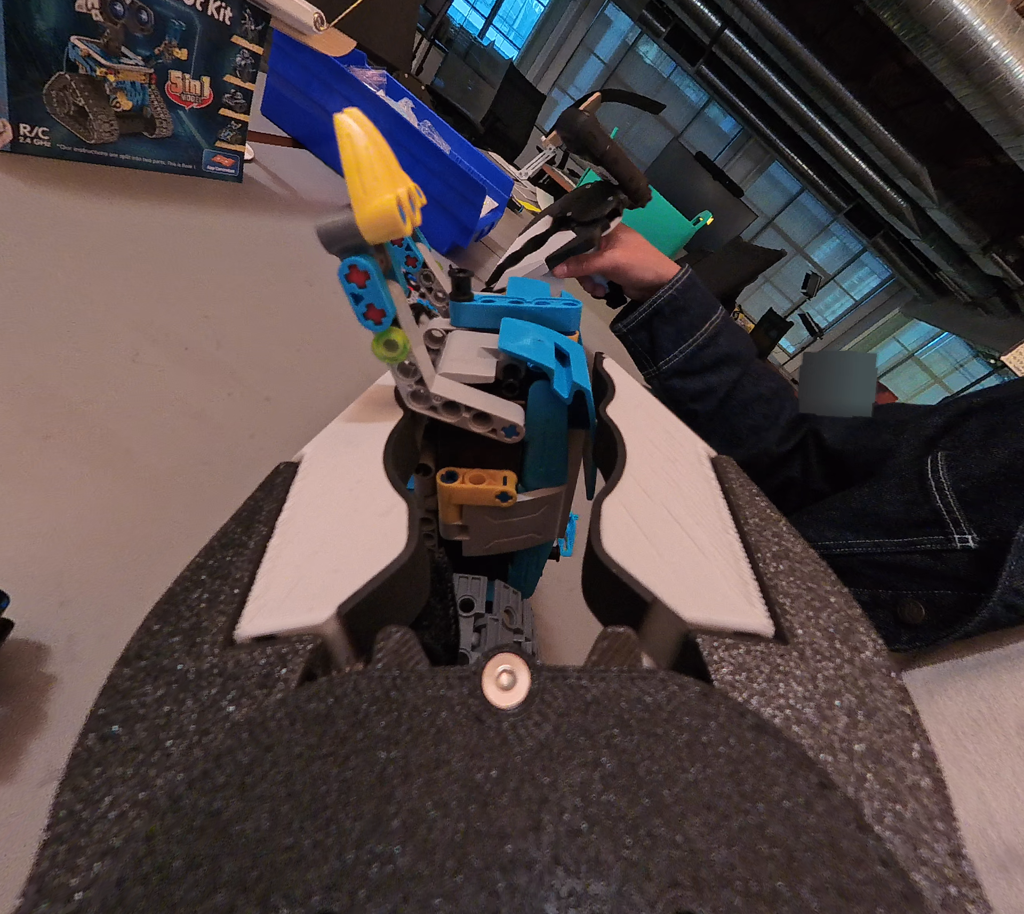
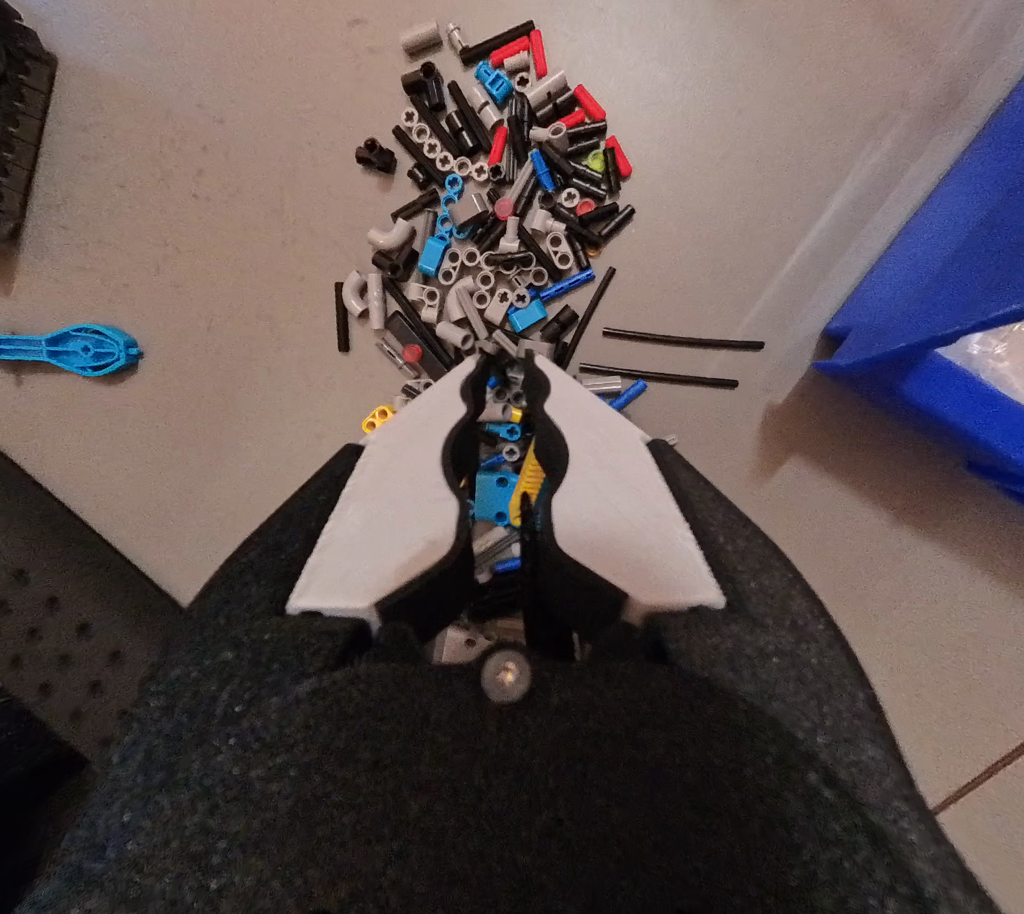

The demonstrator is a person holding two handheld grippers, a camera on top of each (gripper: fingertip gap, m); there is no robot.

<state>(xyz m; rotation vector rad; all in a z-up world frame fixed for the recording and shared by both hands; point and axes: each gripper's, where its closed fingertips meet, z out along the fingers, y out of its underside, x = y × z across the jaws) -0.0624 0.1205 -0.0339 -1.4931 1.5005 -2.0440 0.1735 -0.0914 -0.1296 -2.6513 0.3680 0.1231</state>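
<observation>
My left gripper [image 1: 496,377] is shut on a brick-built robot model [image 1: 498,444] of blue, grey and yellow parts and holds it by its body. A yellow claw part [image 1: 377,178] sticks up from the model's arm. My right gripper [image 1: 490,283], held by a hand [image 1: 620,261] in a denim sleeve, has its tips at the model's top beside a black pin [image 1: 459,278]. In the right wrist view the right gripper [image 2: 503,361] has its fingers nearly together. Blue and yellow model parts [image 2: 493,494] show through the gap. I cannot tell whether it pinches anything.
A pile of small loose parts [image 2: 498,200] lies on the beige table [image 2: 194,167]. A blue bin [image 2: 942,278] stands at the right. A blue curved part [image 2: 72,350] and black track [image 2: 22,128] lie at the left. The kit's box [image 1: 122,34] stands behind.
</observation>
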